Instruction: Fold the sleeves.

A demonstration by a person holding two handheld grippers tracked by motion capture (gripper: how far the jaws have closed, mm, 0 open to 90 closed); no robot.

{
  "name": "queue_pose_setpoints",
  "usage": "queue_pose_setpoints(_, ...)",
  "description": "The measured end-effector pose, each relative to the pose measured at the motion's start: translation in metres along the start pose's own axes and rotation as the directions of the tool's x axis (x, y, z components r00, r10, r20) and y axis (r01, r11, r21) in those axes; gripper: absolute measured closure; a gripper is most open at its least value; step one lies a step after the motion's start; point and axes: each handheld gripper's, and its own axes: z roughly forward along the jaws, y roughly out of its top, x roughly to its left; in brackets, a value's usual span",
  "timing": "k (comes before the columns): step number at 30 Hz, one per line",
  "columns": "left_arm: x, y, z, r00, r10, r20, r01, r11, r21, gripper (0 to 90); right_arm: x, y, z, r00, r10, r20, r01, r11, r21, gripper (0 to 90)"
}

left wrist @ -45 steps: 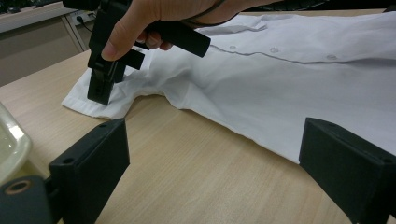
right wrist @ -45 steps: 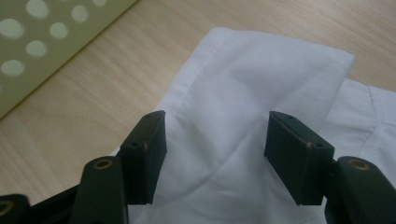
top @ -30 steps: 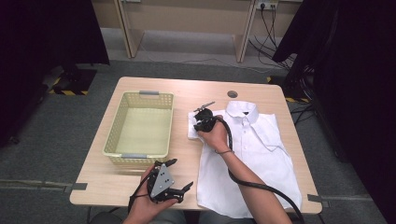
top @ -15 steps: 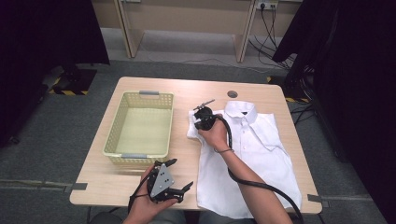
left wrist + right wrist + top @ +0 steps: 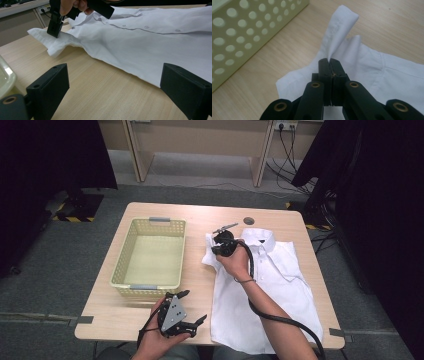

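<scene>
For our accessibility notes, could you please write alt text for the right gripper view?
The right gripper is shut on a fold of the white shirt's sleeve, lifting it above the wooden table. A pale yellow perforated basket sits alongside.

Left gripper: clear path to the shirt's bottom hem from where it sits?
Probably yes. The left gripper is open at the table's near edge, bare tabletop runs between it and the shirt, and the right gripper pinches the sleeve farther off.
</scene>
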Motion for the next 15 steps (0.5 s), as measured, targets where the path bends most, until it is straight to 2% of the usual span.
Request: queue_pose_setpoints(15, -0.001, 0.0, 0.0, 1.0, 0.003, -0.003, -0.003, 0.9999, 0.012, 8.1, -0.012, -0.013, -0.023, 0.9993, 0.033, 0.016, -0.033, 0.998, -0.047, 89.3)
